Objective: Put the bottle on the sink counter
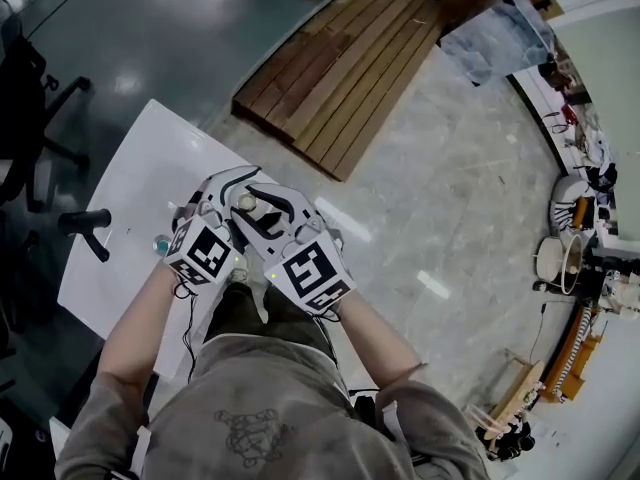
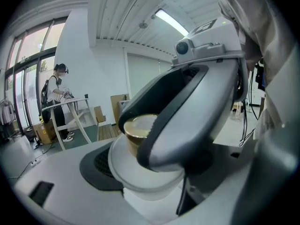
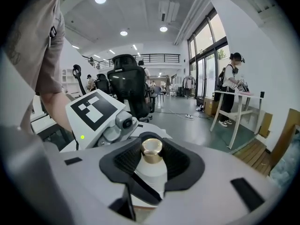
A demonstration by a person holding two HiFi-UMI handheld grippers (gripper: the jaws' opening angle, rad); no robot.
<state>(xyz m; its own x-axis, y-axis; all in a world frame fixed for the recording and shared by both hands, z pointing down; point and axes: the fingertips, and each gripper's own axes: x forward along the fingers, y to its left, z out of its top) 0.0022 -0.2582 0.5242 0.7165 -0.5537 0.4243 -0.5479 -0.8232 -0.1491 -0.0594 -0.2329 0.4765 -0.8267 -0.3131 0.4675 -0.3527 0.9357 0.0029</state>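
Observation:
A white bottle (image 1: 246, 203) with a gold cap is held upright in front of the person's chest, over the edge of a white table (image 1: 140, 178). Both grippers meet on it. In the right gripper view the bottle (image 3: 151, 170) sits between the black pads, and my right gripper (image 3: 151, 165) is shut on its shoulder, with the gold cap (image 3: 152, 149) poking above. My right gripper (image 1: 268, 211) comes in from the right, my left gripper (image 1: 230, 193) from the left. In the left gripper view the bottle (image 2: 140, 130) fills the gap of my left gripper (image 2: 147, 177); a jaw of the right gripper arches across it.
A wooden pallet (image 1: 340, 63) lies on the floor ahead. Black office chairs (image 1: 30, 118) stand at the left. A cluttered counter (image 1: 575, 238) runs along the right edge. A person stands at a white table by the windows (image 3: 234, 90).

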